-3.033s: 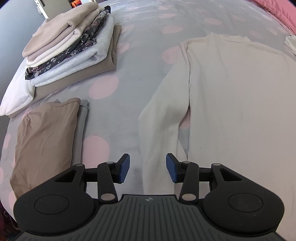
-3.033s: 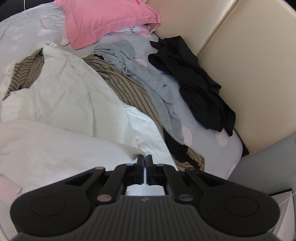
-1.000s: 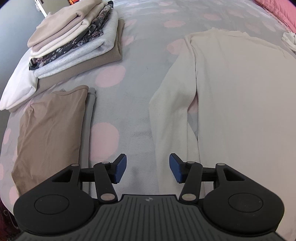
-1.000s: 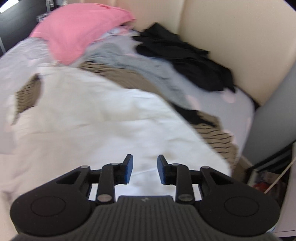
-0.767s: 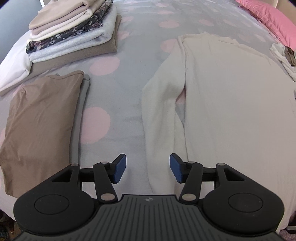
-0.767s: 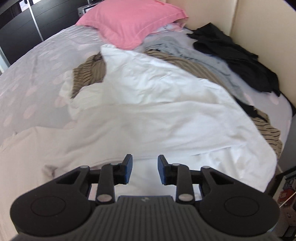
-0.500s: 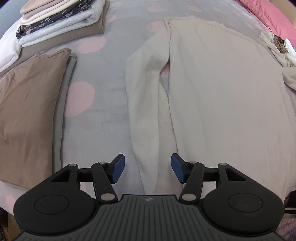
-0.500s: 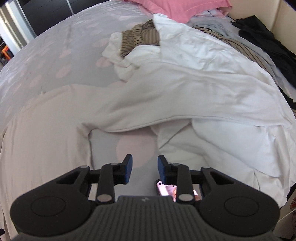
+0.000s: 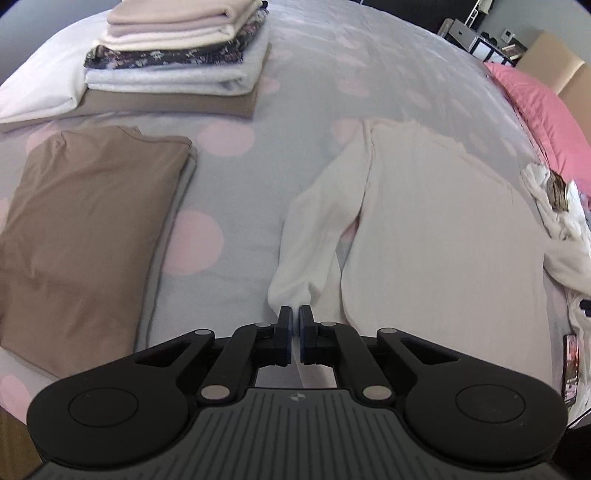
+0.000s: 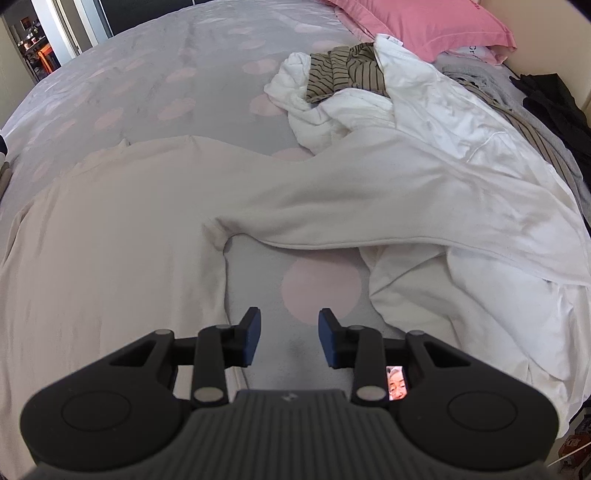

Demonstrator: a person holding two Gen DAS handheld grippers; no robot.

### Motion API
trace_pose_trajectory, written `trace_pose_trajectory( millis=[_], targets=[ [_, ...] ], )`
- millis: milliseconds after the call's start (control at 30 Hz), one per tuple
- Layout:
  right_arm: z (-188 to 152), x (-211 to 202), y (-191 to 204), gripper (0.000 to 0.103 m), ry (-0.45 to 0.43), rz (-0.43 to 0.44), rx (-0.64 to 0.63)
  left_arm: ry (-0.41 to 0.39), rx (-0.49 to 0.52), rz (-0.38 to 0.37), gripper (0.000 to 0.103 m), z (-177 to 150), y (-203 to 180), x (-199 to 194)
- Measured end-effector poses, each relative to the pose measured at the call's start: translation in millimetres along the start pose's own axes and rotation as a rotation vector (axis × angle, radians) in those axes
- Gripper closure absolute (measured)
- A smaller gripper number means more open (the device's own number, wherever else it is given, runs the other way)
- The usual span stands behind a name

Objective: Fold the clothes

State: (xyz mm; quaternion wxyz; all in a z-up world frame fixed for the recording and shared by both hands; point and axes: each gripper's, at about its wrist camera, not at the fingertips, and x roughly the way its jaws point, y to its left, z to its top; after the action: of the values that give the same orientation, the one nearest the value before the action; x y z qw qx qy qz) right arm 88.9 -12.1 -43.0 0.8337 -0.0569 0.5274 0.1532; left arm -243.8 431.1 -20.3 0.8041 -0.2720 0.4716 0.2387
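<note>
- On the far left of the bed (image 9: 303,110), I see a stack of folded clothes (image 9: 177,59); nearer lies a folded brown garment (image 9: 81,229).
- My left gripper (image 9: 294,321) has its jaws clamped on the cuff of the cream sweater (image 9: 443,229), whose left sleeve (image 9: 317,229) runs away from me beside the body.
- The sweater lies flat on the grey, pink-dotted bed, right of the brown garment.
- My right gripper (image 10: 289,334) hovers with jaws apart over bare bedding, just right of the sweater's hem.
- The sweater's right sleeve (image 10: 332,206) stretches right onto a white crumpled pile (image 10: 461,155).
- A striped garment (image 10: 343,72) and pink pillow (image 10: 424,22) sit far right.
</note>
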Motion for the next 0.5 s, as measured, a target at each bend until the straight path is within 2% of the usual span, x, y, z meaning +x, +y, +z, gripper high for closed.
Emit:
trace_pose_trajectory(
  millis=[67, 167, 333, 500],
  targets=[
    [1, 5, 0, 0.065, 0.013, 0.002, 0.007, -0.011, -0.014, 0.008, 0.101, 15, 5, -7],
    [0, 14, 7, 0.065, 0.034, 0.007, -0.017, -0.033, -0.017, 0.066, 0.101, 40, 20, -14],
    [-5, 30, 19, 0.065, 0.09, 0.015, -0.065, -0.084, -0.089, 0.155, 0.101, 78, 62, -18],
    [-5, 38, 32, 0.065, 0.109, 0.007, -0.111, -0.077, -0.16, 0.225, 0.101, 106, 105, -5]
  ],
)
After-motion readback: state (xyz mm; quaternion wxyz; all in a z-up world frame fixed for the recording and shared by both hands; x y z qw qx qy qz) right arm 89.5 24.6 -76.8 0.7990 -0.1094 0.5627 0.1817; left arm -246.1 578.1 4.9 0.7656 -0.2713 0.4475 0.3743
